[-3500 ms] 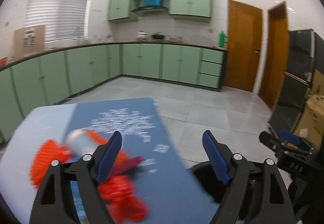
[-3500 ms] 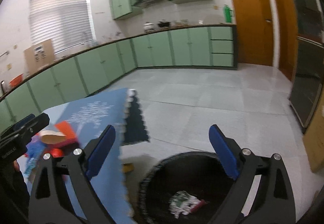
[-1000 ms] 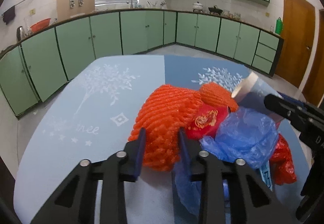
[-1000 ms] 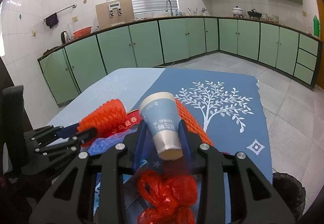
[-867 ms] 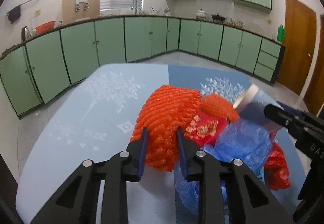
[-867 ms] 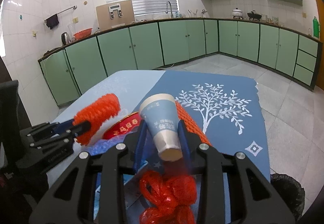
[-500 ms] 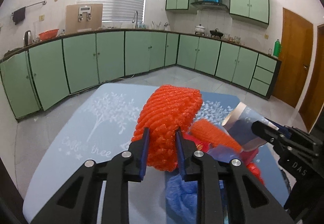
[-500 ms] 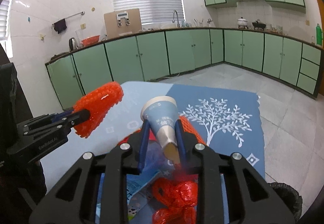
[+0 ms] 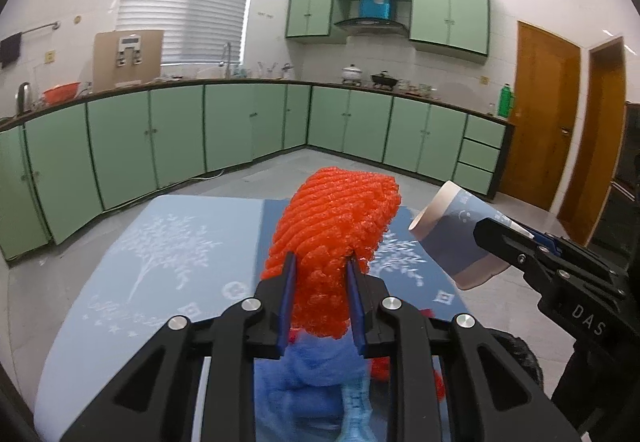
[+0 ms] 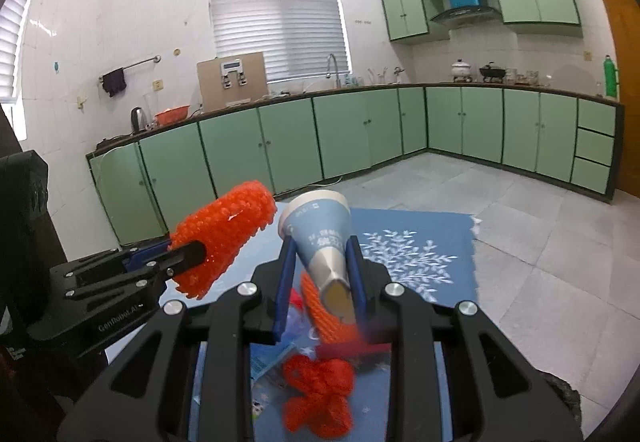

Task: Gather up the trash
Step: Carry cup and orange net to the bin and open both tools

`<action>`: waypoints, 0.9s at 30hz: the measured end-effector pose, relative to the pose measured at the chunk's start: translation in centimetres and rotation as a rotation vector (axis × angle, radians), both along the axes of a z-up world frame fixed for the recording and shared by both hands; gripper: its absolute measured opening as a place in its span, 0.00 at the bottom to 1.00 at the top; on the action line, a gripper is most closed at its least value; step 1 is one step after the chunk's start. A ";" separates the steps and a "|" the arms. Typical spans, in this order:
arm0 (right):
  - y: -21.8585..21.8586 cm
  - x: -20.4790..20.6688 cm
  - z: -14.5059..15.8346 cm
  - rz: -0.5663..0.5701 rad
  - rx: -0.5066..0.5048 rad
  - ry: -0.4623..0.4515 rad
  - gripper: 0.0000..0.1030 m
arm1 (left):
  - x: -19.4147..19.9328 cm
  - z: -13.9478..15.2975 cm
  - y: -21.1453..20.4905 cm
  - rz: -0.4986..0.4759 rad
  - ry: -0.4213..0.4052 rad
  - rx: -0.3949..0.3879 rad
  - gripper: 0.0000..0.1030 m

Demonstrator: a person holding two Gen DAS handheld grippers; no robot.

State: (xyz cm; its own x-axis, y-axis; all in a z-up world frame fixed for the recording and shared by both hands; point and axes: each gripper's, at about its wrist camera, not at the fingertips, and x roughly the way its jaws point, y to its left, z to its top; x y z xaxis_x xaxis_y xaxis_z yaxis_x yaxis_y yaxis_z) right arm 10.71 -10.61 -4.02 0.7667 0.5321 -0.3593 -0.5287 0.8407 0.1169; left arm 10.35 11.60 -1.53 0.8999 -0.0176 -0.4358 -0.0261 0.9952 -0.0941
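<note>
While our left gripper (image 9: 320, 278) sits at frame centre, its jaws have just been closing and now pinch the orange net (image 9: 336, 234). Our right gripper (image 10: 320, 278) likewise has squeezed the cup (image 10: 320, 238), tilted rim-up. Lower down, on the blue table (image 9: 160, 262), lie what may be a blue bag (image 9: 320, 370) and red netting (image 10: 320, 398).
</note>
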 end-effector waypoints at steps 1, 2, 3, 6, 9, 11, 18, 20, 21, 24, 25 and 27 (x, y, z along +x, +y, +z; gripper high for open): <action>-0.6 -0.2 0.1 -0.012 -0.001 -0.004 0.24 | 0.0 0.1 -0.5 -0.013 -0.003 0.000 0.23; -1.2 -0.4 0.2 -0.025 -0.003 -0.007 0.24 | 0.1 0.2 -0.9 -0.022 -0.005 0.000 0.23; -1.7 -0.6 0.3 -0.034 -0.003 -0.009 0.24 | 0.1 0.3 -1.6 -0.037 -0.009 0.000 0.23; -3.4 -1.0 0.5 -0.074 -0.003 -0.015 0.24 | 0.1 0.5 -3.4 -0.078 -0.015 0.000 0.23; -5.3 -1.3 0.6 -0.115 -0.004 -0.020 0.24 | 0.3 0.6 -5.1 -0.118 -0.019 -0.002 0.23; -6.6 -1.7 0.6 -0.142 -0.008 -0.024 0.24 | 0.4 0.6 -6.4 -0.144 -0.020 -0.003 0.23; -12.1 -2.7 -0.2 -0.259 -0.017 -0.017 0.24 | 0.8 0.0 -11.3 -0.257 -0.010 -0.005 0.23; -13.9 -3.2 -0.7 -0.299 -0.017 -0.006 0.24 | 0.9 -0.4 -13.0 -0.296 -0.001 -0.001 0.23; -14.5 -3.3 -1.0 -0.314 -0.017 -0.001 0.24 | 1.0 -0.5 -13.7 -0.311 0.002 0.002 0.23; -17.0 -3.9 -1.9 -0.369 -0.017 0.013 0.24 | 1.2 -1.3 -16.2 -0.367 0.022 0.004 0.23; -17.8 -4.1 -2.2 -0.389 -0.018 0.018 0.24 | 1.2 -1.6 -16.9 -0.384 0.029 0.003 0.23; -19.3 -4.5 -2.8 -0.421 -0.018 0.028 0.24 | 1.4 -2.2 -18.6 -0.421 0.041 0.008 0.23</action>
State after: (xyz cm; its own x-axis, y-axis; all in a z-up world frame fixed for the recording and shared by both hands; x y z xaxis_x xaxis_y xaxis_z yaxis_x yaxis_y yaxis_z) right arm 6.23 -29.90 -6.84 0.9058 0.1679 -0.3890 -0.1353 0.9847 0.1098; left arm 11.76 -7.03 -3.69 0.7969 -0.3764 -0.4725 0.3793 0.9205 -0.0936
